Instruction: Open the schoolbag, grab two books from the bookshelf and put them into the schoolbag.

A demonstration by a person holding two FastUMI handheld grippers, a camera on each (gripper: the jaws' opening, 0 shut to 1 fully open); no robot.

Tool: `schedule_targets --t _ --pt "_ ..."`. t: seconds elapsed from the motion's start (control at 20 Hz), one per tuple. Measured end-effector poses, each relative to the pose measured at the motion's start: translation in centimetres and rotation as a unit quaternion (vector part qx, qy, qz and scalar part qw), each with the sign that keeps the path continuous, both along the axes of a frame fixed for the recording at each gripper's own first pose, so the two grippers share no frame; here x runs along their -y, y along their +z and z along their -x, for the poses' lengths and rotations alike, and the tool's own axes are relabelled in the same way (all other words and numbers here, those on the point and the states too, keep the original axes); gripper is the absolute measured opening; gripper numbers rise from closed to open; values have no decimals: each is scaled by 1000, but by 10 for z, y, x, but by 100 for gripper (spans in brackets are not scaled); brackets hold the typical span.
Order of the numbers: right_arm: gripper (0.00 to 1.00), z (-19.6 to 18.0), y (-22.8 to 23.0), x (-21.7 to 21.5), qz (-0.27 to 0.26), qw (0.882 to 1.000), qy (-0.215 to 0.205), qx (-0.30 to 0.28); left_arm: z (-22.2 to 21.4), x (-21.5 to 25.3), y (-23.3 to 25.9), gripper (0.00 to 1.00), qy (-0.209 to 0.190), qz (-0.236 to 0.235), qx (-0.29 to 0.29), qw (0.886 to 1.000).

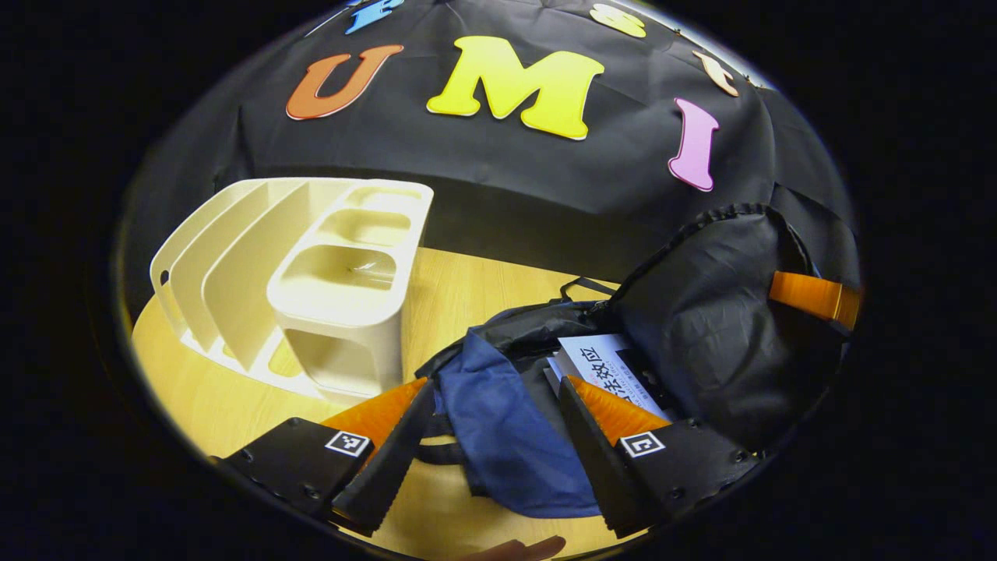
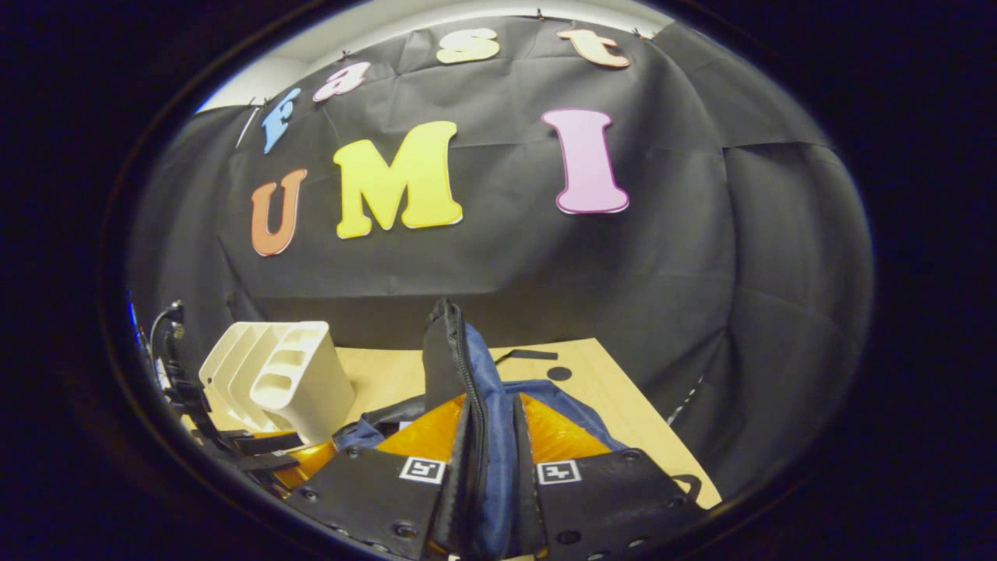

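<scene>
In the left gripper view, we see our left tongs (image 1: 487, 436) spread wide at the bottom of the frame, holding nothing, with blue fabric of the schoolbag (image 1: 506, 436) lying between the two fingers. The schoolbag sits on the wooden counter (image 1: 467, 288) at lower centre and right, open, its black flap (image 1: 716, 312) raised toward the right of the frame. Inside the opening lies a white-covered book (image 1: 604, 366), just above the right finger. At the right edge of the frame a finger of the other tongs (image 1: 814, 298) touches the raised flap. The cream plastic bookshelf (image 1: 311, 273) stands on the counter in the left half of the frame, apart from the bag; its slots and front cups look bare.

In the right gripper view, our right tongs (image 2: 491, 467) are narrow, both fingers pressed on the zippered edge of the schoolbag (image 2: 475, 389), which rises upright between them at lower centre. The bookshelf (image 2: 288, 378) stands at lower left, and the left tongs (image 2: 265, 460) show below it at the frame's lower left edge.
</scene>
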State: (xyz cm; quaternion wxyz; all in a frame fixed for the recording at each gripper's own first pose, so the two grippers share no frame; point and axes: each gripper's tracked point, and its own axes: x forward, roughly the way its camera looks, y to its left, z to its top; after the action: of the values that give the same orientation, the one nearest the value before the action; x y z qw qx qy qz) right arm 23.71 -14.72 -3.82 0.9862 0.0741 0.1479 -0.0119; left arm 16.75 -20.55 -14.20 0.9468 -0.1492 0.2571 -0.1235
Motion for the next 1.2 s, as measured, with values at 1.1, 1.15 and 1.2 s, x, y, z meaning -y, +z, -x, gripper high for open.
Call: schedule_targets --t 1.1,1.15,1.2 --pt "84 156 -5 -40 44 997 -29 55 145 -143 70 98 69 -82 152 983" --pt "87 167 1 -44 52 996 -23 68 150 -146 77 98 71 -85 160 981" --pt "92 177 8 -43 67 994 -22 81 155 -152 83 98 77 -89 166 979"
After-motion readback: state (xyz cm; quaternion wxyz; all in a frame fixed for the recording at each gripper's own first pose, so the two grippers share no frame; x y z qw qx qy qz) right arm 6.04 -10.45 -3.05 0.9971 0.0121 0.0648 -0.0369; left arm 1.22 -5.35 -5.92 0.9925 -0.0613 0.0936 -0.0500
